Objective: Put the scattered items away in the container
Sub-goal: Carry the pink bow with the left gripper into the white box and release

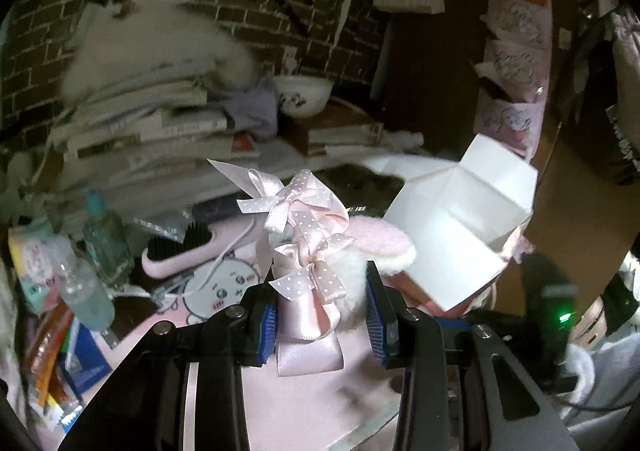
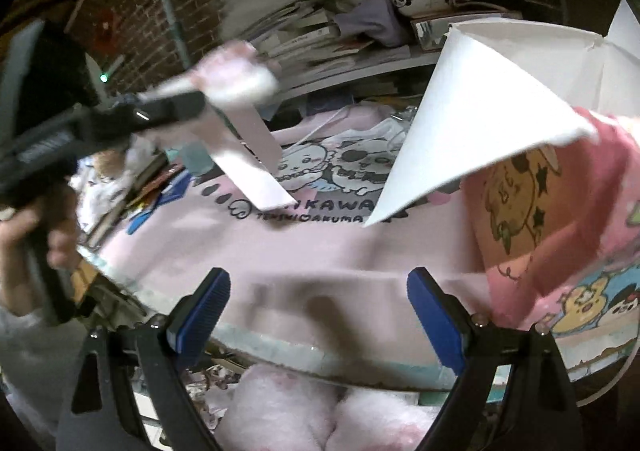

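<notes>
My left gripper point(image 1: 320, 307) is shut on a pink satin ribbon headband with polka-dot bows point(image 1: 308, 247) and fluffy pink-white ears, and holds it above the pink mat. The pink cartoon-printed box point(image 2: 560, 227) with white open flaps point(image 1: 464, 219) stands to the right of it. In the right wrist view the left gripper point(image 2: 168, 111) with the blurred ribbon piece point(image 2: 240, 123) is at the upper left. My right gripper point(image 2: 318, 311) is open and empty, low over the pink mat point(image 2: 320, 243) near the table's front edge.
A pink hairbrush point(image 1: 192, 251), clear bottles point(image 1: 104, 243) and snack packets point(image 1: 52, 363) lie at the left. Stacked books point(image 1: 152, 131) and a panda bowl point(image 1: 304, 95) stand behind. Brick wall at the back.
</notes>
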`<state>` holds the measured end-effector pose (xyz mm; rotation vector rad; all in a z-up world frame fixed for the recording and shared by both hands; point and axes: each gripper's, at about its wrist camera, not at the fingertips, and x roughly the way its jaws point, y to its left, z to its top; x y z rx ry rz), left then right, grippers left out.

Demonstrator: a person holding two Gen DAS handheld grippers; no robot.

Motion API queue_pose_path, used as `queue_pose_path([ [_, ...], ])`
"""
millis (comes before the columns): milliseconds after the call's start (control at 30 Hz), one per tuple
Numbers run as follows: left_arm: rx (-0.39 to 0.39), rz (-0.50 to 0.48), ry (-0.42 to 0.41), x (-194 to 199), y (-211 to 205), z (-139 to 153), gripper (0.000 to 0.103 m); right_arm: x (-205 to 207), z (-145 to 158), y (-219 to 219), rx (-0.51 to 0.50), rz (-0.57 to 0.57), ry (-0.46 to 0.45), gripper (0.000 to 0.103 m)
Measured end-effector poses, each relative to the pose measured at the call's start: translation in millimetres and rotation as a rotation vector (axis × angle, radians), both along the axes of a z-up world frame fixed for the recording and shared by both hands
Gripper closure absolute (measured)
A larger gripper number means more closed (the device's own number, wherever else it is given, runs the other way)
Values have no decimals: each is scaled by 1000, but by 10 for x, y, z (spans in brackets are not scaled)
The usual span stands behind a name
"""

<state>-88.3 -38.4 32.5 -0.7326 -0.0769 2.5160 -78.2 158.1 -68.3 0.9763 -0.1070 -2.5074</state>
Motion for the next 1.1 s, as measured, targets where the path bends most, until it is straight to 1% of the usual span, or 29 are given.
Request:
queue_pose_path([
  [100,-9,-21,25,38,53,137,71,-34,-24,-1,9,-19,-1,14],
  [333,-34,-91,58,0,344,400,71,-39,-2,-41,66,-82,73,14],
  [633,-74,-241,54,-157,938,634,71,-9,21,15,34,-116,95,14],
  [767,-83,-310,37,-247,1232,701,71,21,31,36,30,-125,110,14],
  [867,-109,-352,18,-308,1472,710,71,27,28,93,15,-127,106,14],
  [1000,-152,-408,-30,-421,1815,650,71,16,12,168,-13,-133,94,14],
  [1100,-189,-425,-70,-528,2025,567,71,12,4,208,-30,-134,87,14],
])
